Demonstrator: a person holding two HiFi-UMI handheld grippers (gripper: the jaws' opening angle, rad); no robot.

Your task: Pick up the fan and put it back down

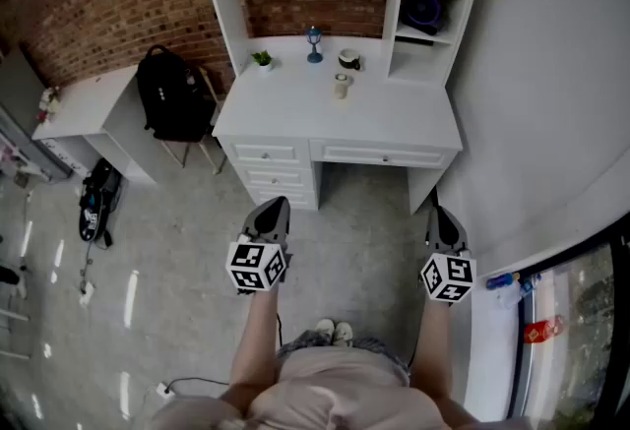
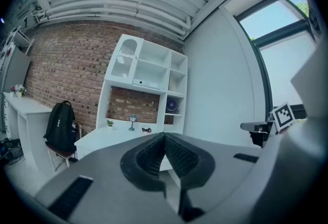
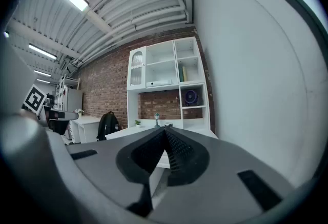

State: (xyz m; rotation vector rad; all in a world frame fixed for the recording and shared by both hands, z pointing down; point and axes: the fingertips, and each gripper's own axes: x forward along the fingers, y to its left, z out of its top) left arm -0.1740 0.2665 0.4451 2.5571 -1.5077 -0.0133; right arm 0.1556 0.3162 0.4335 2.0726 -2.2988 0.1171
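**Fan sits in the shelf unit, both grippers empty and well back from the desk**

The fan (image 1: pixel 425 10) is far from both grippers, which are held low in front of the person over the grey floor (image 1: pixel 177 290). The left gripper (image 1: pixel 279 203) has its jaws closed together with nothing between them, as the left gripper view shows. The right gripper (image 1: pixel 440 214) is the same, its ribbed pads meeting and holding nothing. Both point level toward the white desk (image 1: pixel 345 154).

At the tabletop's back left corner is a small potted plant (image 1: pixel 262 58). A blue lantern-shaped lamp (image 1: pixel 313 43) stands along the back edge. Right of it is a dark, round item (image 1: pixel 349 58), too small to identify. A pale cup (image 1: pixel 342 85) stands a little nearer, toward the middle.

Above the tabletop's right back corner rises the shelf unit's right column (image 1: pixel 396 15). The fan is in its middle compartment, dark and round, facing outward. To the desk's left, a black backpack (image 1: pixel 173 93) rests on a chair.
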